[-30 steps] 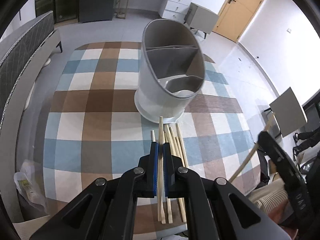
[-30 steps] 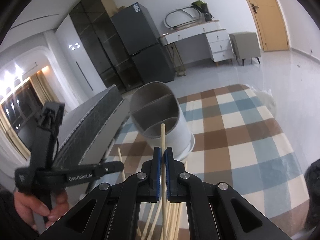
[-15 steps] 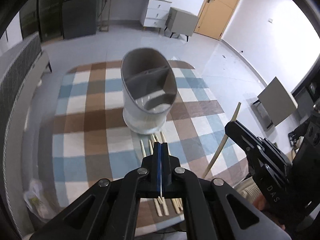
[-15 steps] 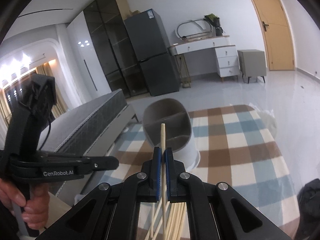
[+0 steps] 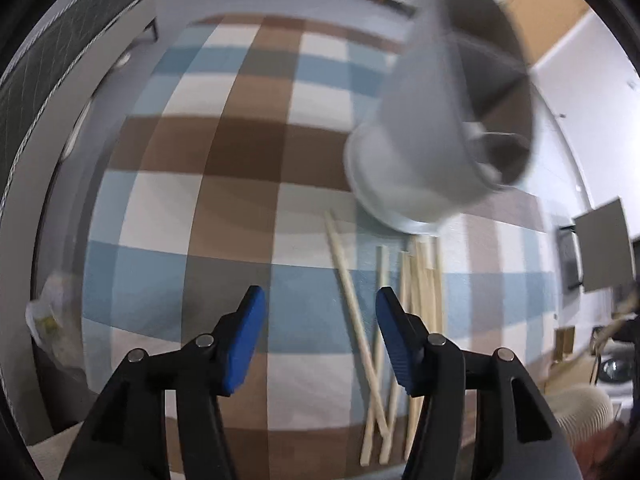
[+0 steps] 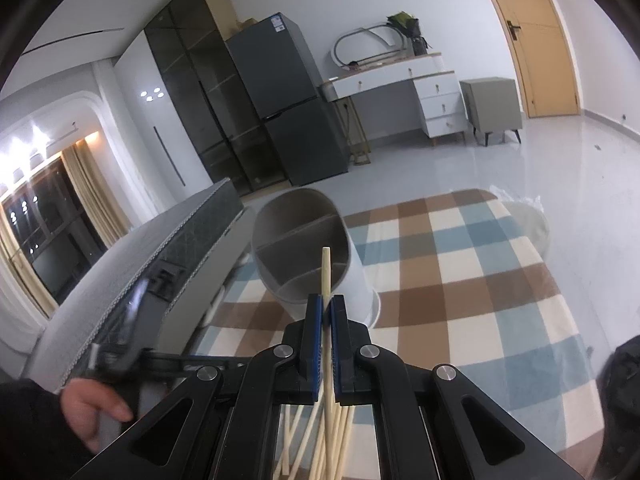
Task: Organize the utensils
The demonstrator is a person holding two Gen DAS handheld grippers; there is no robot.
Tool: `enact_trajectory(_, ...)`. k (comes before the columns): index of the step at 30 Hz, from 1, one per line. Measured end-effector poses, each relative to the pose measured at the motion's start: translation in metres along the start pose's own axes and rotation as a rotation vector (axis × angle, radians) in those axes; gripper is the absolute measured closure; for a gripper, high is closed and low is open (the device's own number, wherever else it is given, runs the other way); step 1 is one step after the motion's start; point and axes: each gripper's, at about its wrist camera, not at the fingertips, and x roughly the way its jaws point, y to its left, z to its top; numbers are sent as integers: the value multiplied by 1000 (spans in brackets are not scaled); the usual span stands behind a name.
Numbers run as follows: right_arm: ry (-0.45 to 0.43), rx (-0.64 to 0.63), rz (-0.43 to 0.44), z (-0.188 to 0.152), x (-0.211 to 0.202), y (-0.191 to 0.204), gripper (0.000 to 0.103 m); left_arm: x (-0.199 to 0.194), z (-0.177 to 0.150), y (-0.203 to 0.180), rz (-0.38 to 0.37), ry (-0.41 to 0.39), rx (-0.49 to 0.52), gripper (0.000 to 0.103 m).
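The left gripper (image 5: 318, 312) is spread wide open with nothing held between its blue pads (image 5: 246, 332), and it's hung over the checkered tablecloth (image 5: 208, 184). Just past its right-hand finger a loose bunch of wooden chopsticks (image 5: 416, 280) is laid flat on the cloth, with one stray chopstick (image 5: 348, 284) angled off across the others. The grey utensil holder (image 5: 440, 120) is stood right behind that bunch, its base almost touching the chopstick tips, though it's pretty blurred in the left wrist view. The right gripper (image 6: 327, 308) is clamped tight on a single chopstick (image 6: 326, 270), which is pinched between the pads so the tip sticks up in front of the divided utensil holder (image 6: 304, 240). More chopsticks (image 6: 320, 444) can be seen on the cloth under the right gripper, on the near side of the holder.
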Motion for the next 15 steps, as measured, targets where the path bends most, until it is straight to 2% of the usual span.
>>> enact_trajectory(5,-4,41,15,4,1,-10,99,39,3,-16,122,72,79,50)
enact_trajectory(7,-6,53,21,5,0,-14,99,43,4,-20,118,52,78,49)
enact_trajectory(10,-4,74,38,7,-1,-18,99,49,7,-31,205,79,101,49)
enact_trajectory(12,-4,84,47,8,-2,-19,99,50,8,-37,237,93,81,53)
enact_trajectory(13,-6,89,50,8,-4,-19,99,50,9,-37,222,106,51,65)
enact_trajectory(15,-12,100,59,9,-6,-20,99,51,10,-41,210,114,23,78)
